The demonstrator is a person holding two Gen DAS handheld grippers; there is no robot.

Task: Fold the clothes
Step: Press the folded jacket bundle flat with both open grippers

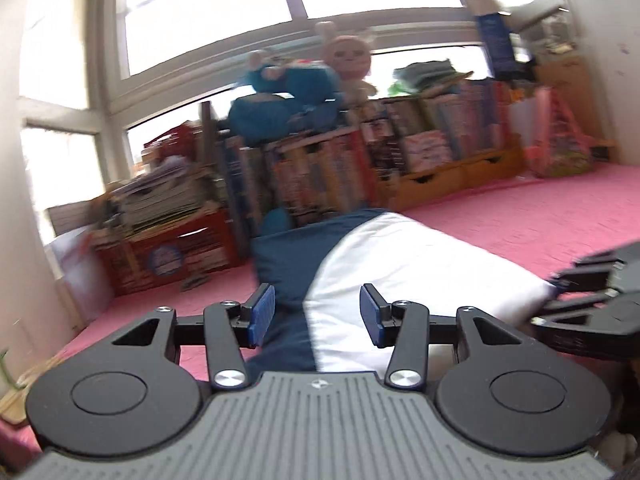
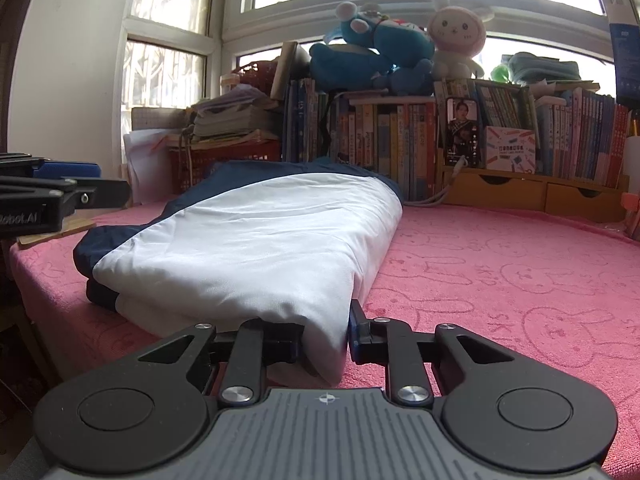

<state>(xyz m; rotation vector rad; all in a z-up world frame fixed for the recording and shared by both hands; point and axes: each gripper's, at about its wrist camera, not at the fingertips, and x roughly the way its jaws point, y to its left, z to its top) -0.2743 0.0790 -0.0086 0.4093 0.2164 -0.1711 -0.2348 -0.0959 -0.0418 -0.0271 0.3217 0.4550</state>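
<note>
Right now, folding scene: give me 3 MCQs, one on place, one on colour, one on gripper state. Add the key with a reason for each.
1. Where does the folded garment lie?
A. on the pink cover
B. on the bookshelf
C. in the red crate

2. Which colours does the garment show?
A. red and grey
B. white and navy
C. green and yellow

3. How is the right gripper?
A. open, clear of the cloth
B. shut on nothing
C. shut on the garment's near corner

Key:
1 A: the pink cover spreads under and around it.
2 B: a white panel edged with navy shows in both views.
3 C: the white cloth is pinched between its fingers, while the left gripper stands open above the garment.
</note>
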